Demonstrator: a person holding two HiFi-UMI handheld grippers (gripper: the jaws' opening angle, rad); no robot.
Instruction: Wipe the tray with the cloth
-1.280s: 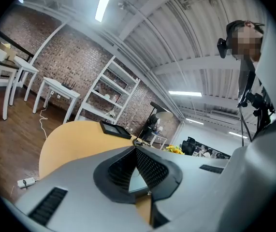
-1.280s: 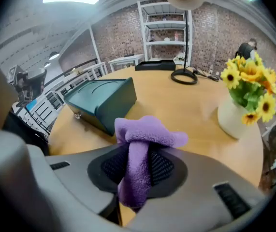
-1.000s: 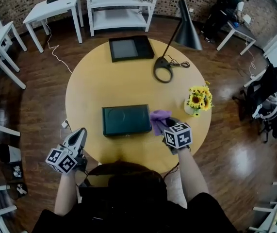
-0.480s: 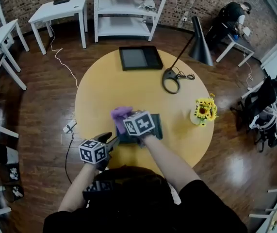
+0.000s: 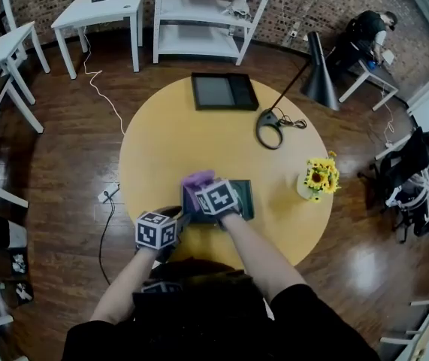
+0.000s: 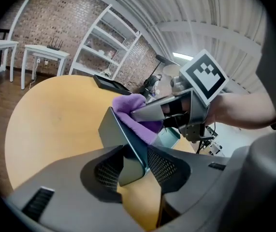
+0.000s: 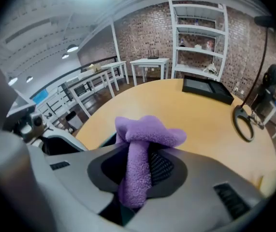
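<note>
Cannot see most of tray in head view: lies under cloth and right tongs. Shows only a sliver of it in right gripper view. Cannot tell shelf items: too small.

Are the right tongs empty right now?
No, the right tongs are clamped on the purple cloth.

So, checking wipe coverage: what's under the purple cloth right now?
The tray, near its left end in the head view. The right gripper holding the cloth covers the contact, so whether cloth touches tray can't be seen.
</note>
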